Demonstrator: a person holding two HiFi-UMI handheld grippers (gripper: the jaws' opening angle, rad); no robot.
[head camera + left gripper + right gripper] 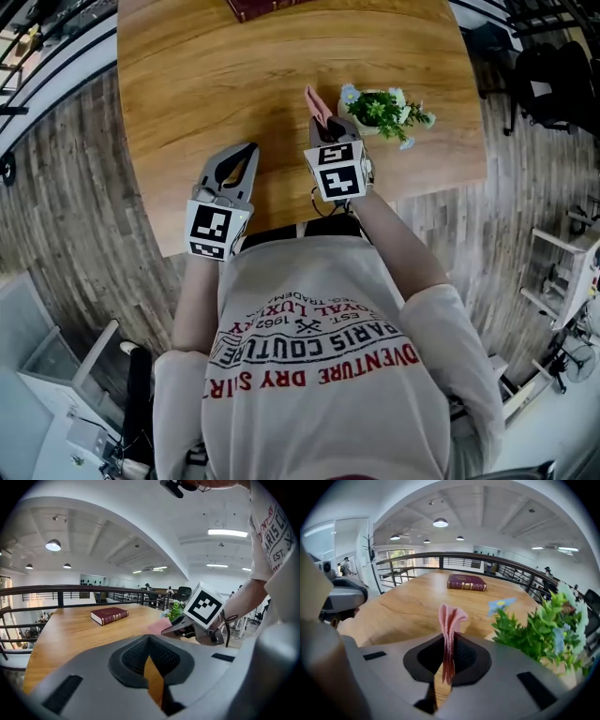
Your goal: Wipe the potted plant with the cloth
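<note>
The wooden tabletop point(234, 84) carries the potted plant point(382, 111) near its right edge as the head view shows it. A dark red book point(262, 7) lies far off at the back edge. The pick-up looks done: a folded pink cloth point(319, 105) is pinched in the right tool point(328, 124), just left of the plant. In the right gripper view the cloth point(449, 620) stands up past the jaw tips, and the green leaves and pale flowers point(543, 630) sit to its right with bare wood between. So the cloth seems not yet to touch the plant, and all the wiping is probably left to do.

Both forearms reach forward from the body over the near edge of the tabletop. The right forearm angles toward the plant, its tool tipped downward and grasping the cloth. The left tool point(239, 157) hangs lower left, apart from the plant. It points across the tabletop with its jaws clenched together on nothing, as its own view point(150, 641) shows.
</note>
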